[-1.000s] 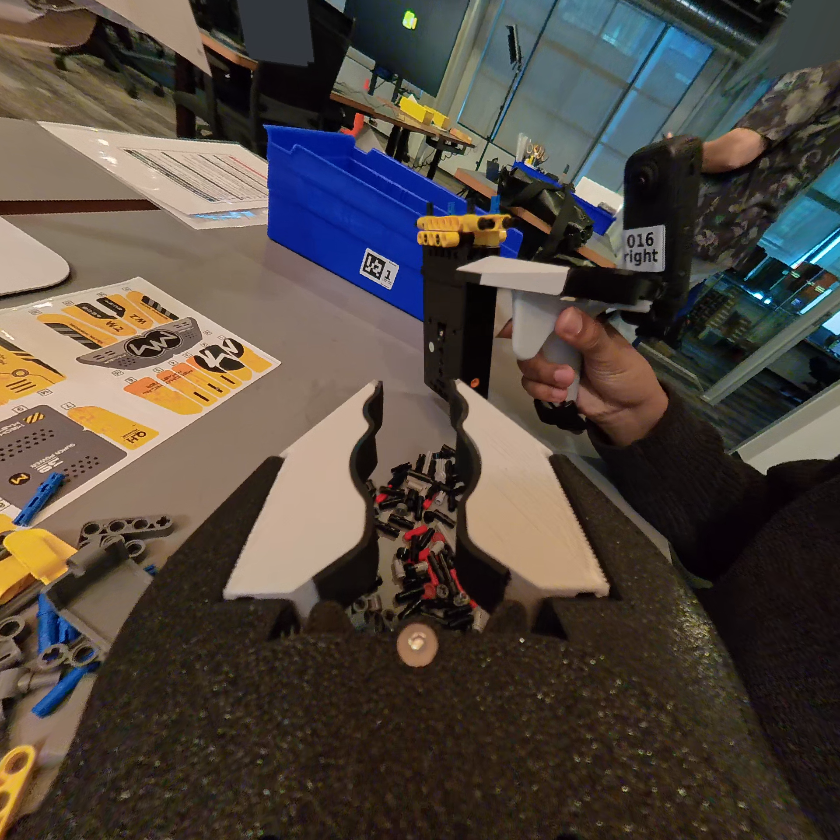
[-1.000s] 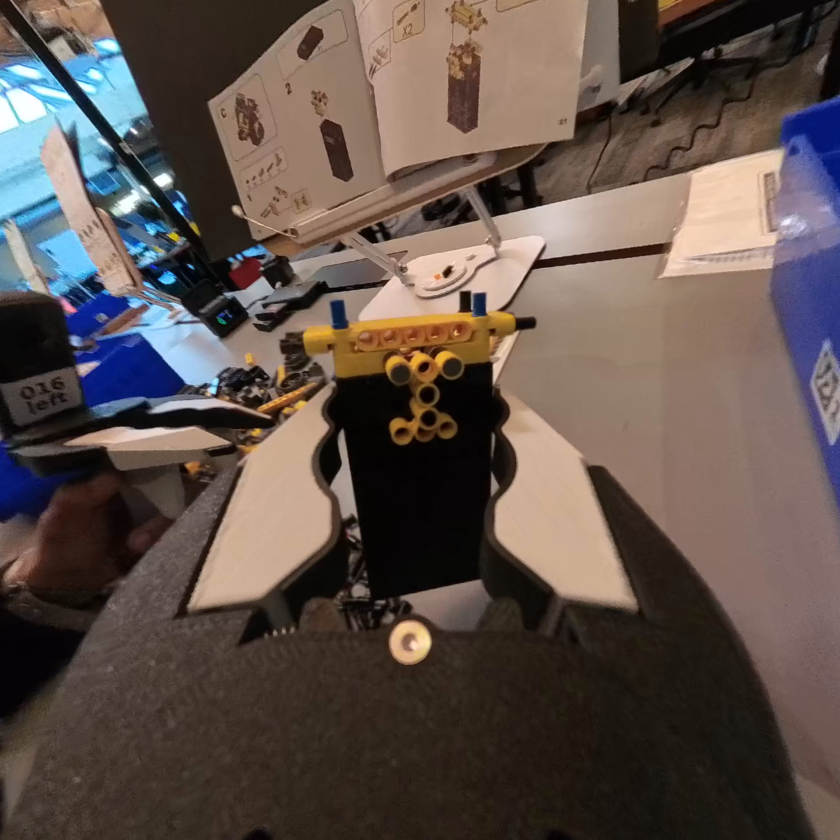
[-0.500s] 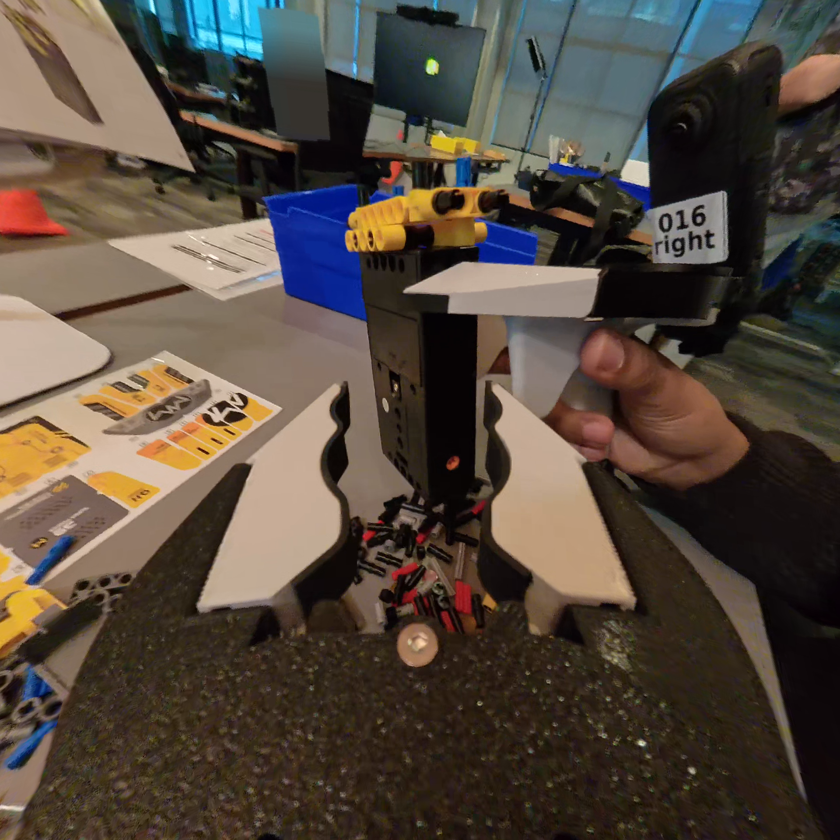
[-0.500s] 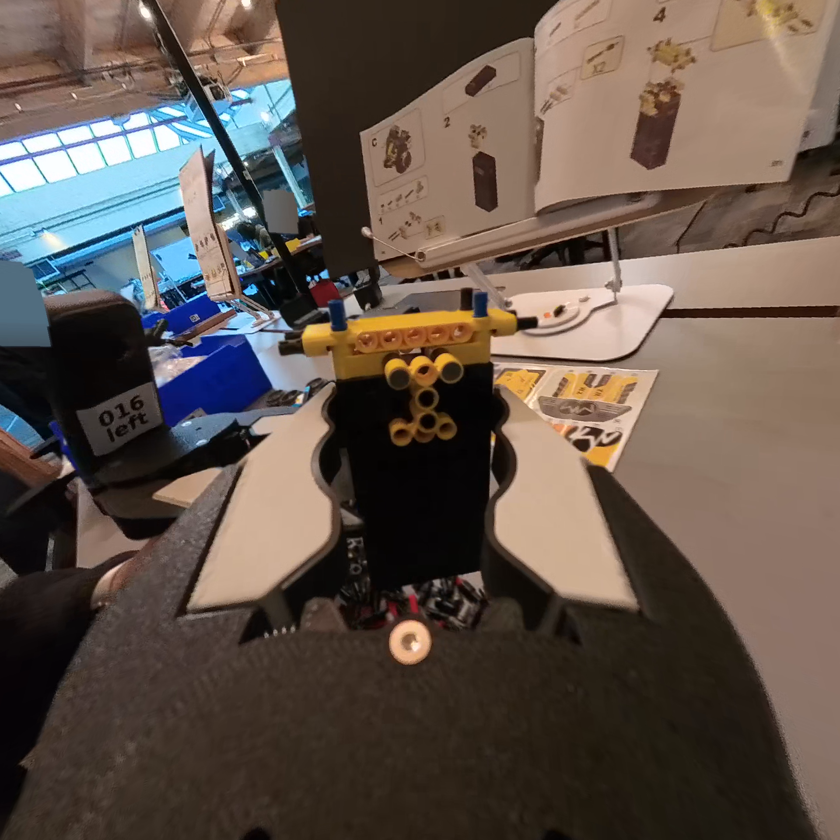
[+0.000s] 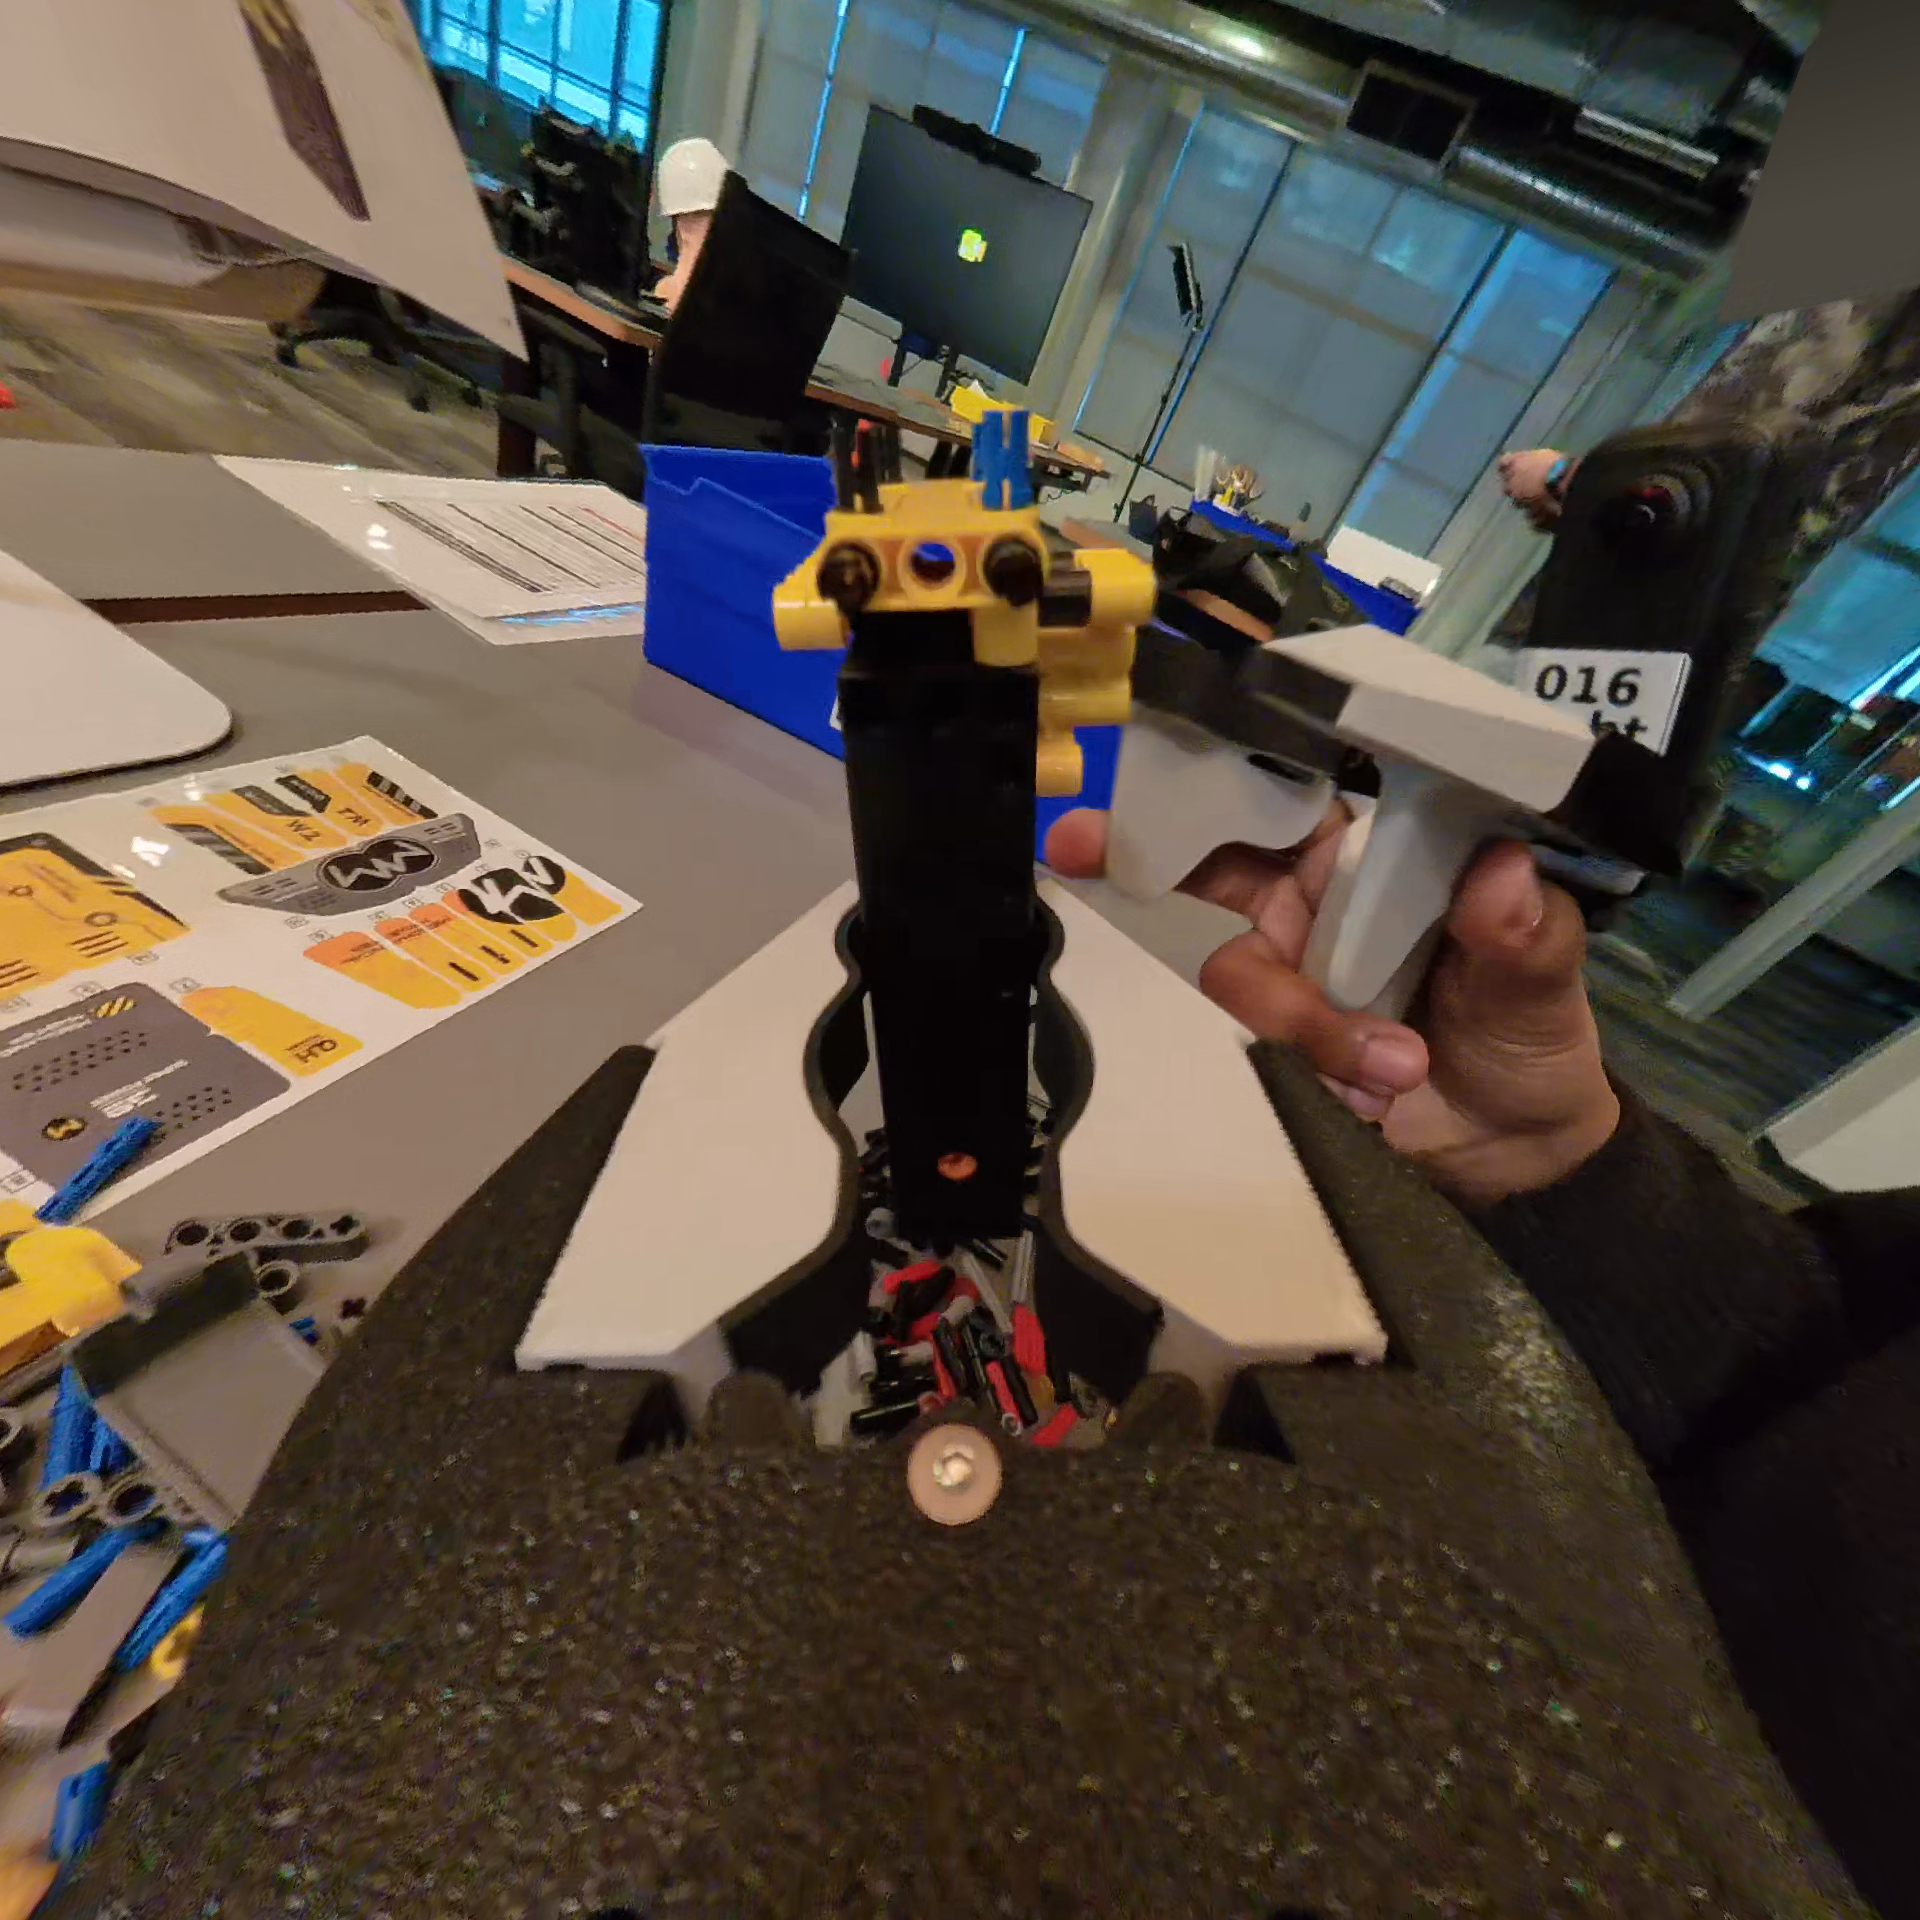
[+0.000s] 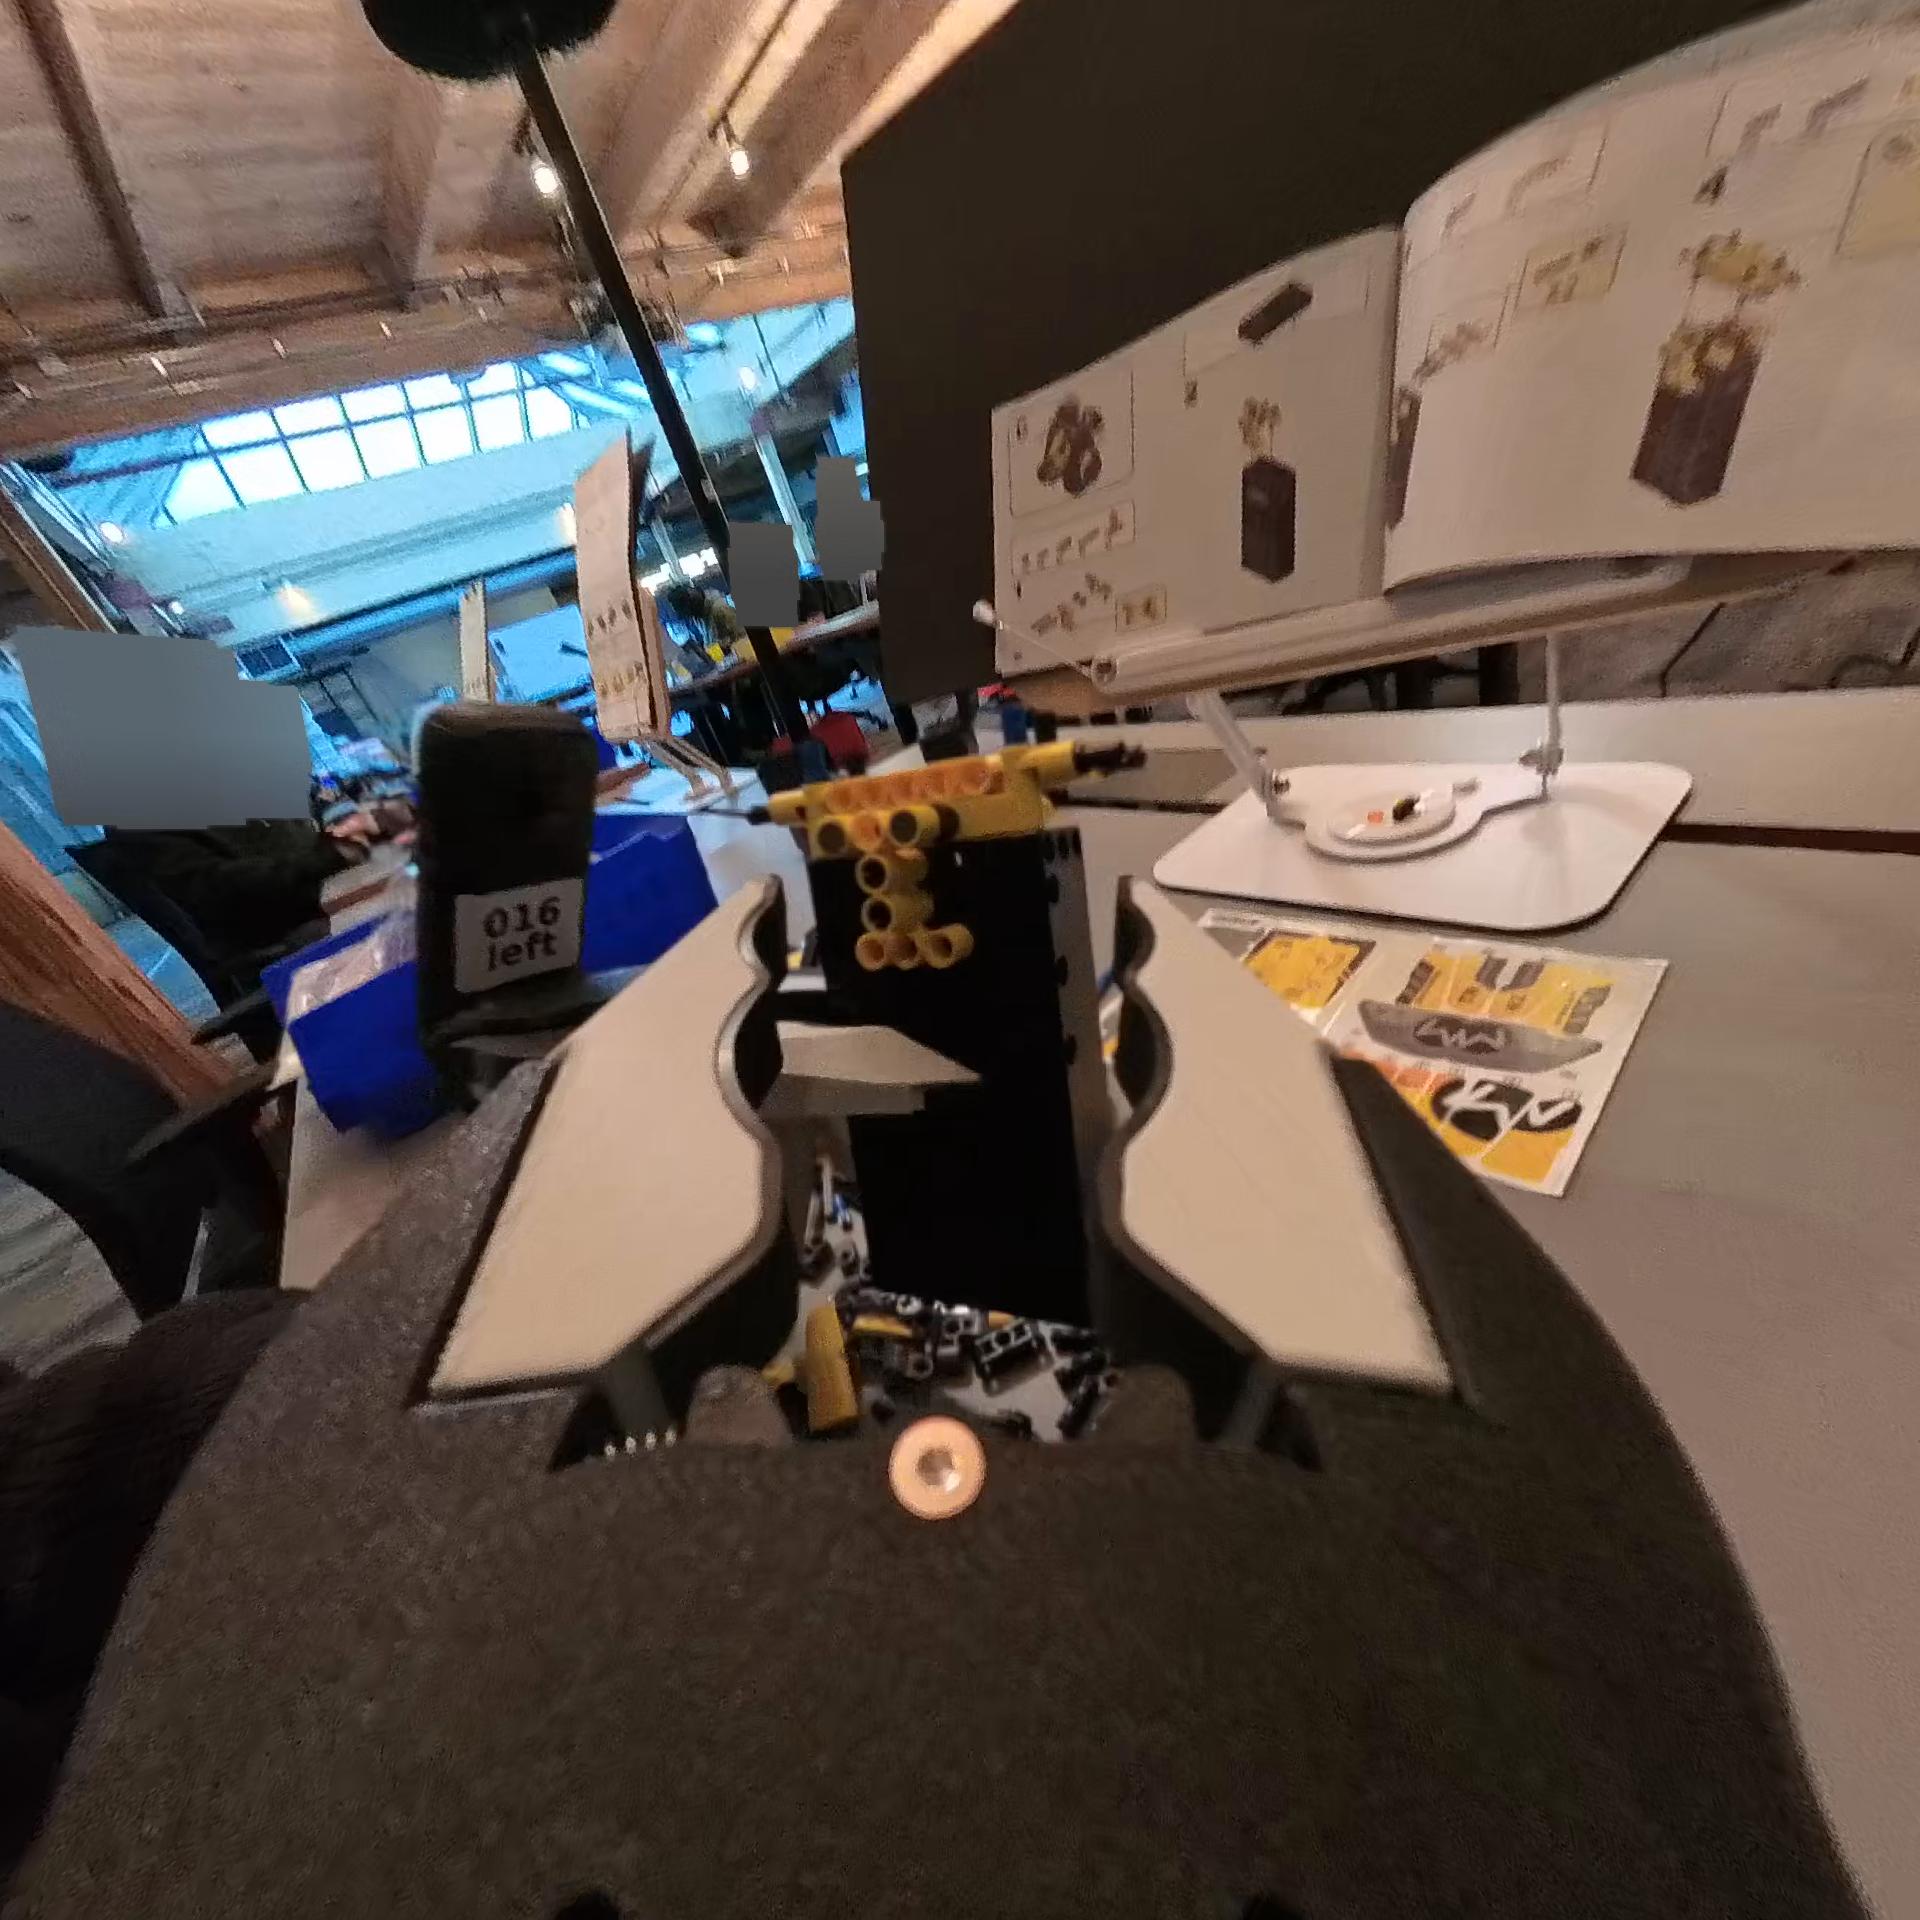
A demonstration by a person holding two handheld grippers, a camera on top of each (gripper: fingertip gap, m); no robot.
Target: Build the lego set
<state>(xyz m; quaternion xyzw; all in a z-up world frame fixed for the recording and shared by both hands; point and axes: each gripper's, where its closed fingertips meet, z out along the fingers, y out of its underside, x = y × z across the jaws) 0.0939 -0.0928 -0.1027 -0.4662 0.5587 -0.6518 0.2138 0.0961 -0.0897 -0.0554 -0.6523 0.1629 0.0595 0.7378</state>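
Now black block [image 5: 940, 935] between left jaws.

Between the fingers of my left gripper [image 5: 948, 956] stands the black block with yellow top [image 5: 940, 914], upright and filling the gap, so nothing else passes there. My right gripper [image 6: 945, 935] is spread wide around the same block, with open slots on both sides of it; one finger of the left gripper pokes into the left slot. Under both lies a heap of small pins [image 5: 956, 1340] on the tabletop [image 5: 675, 790]. To my left the sticker sheet [image 5: 260, 925] lies flat, and loose parts [image 5: 125, 1382] crowd the near left edge. Farther back the blue bin [image 5: 727, 582] blocks the way. The booklet stand [image 6: 1423, 842] overhangs the far tabletop.
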